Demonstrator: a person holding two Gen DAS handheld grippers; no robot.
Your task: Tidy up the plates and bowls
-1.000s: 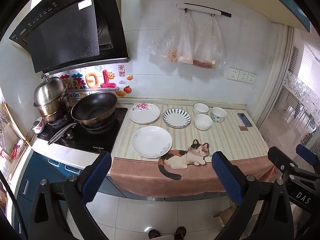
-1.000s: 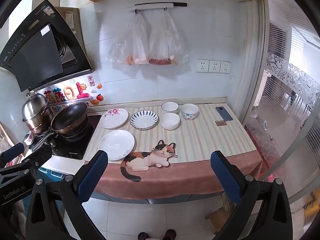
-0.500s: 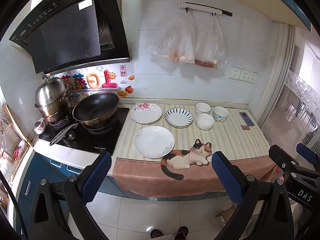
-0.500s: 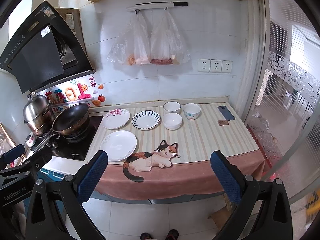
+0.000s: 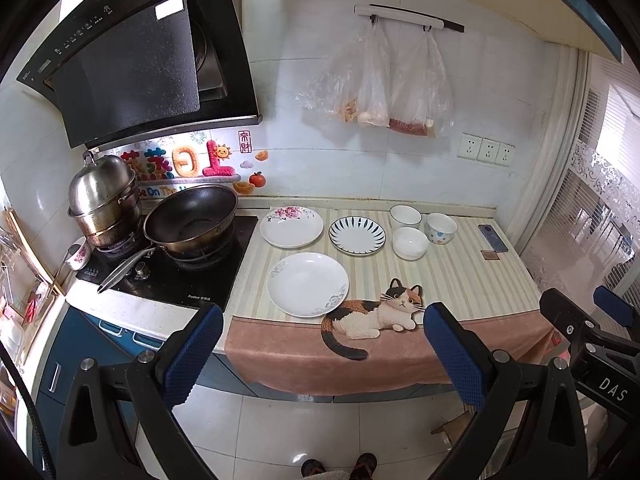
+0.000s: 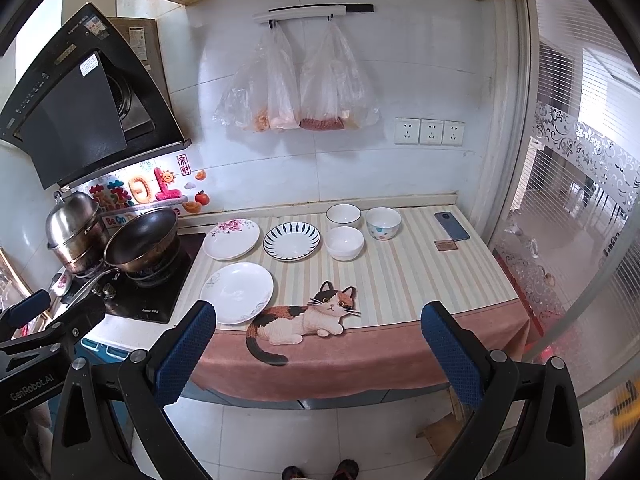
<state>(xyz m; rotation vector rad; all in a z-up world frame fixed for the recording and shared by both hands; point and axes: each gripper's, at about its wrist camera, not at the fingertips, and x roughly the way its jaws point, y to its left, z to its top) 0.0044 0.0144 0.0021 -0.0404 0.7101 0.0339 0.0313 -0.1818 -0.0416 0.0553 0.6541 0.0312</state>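
Observation:
Three plates lie on the striped counter: a plain white plate (image 5: 307,284) (image 6: 237,293) at the front, a pink-flowered plate (image 5: 291,227) (image 6: 231,239) behind it, and a blue-striped plate (image 5: 357,235) (image 6: 291,241) to its right. Three bowls stand further right: a white bowl (image 5: 410,242) (image 6: 344,242), a white bowl (image 5: 405,216) (image 6: 343,215) by the wall, and a dotted bowl (image 5: 440,228) (image 6: 383,223). My left gripper (image 5: 324,354) and right gripper (image 6: 318,352) hang open in front of the counter, well back from it, holding nothing.
A wok (image 5: 192,218) and a steel steamer pot (image 5: 105,200) sit on the stove at the left. A phone (image 5: 493,237) and a small card lie at the counter's right end. A cat-print cloth (image 5: 372,314) drapes over the front edge. Plastic bags hang on the wall.
Both cameras have drifted very slightly, so the counter sits a little further right in the views. Nothing on the counter has moved and both grippers stay open.

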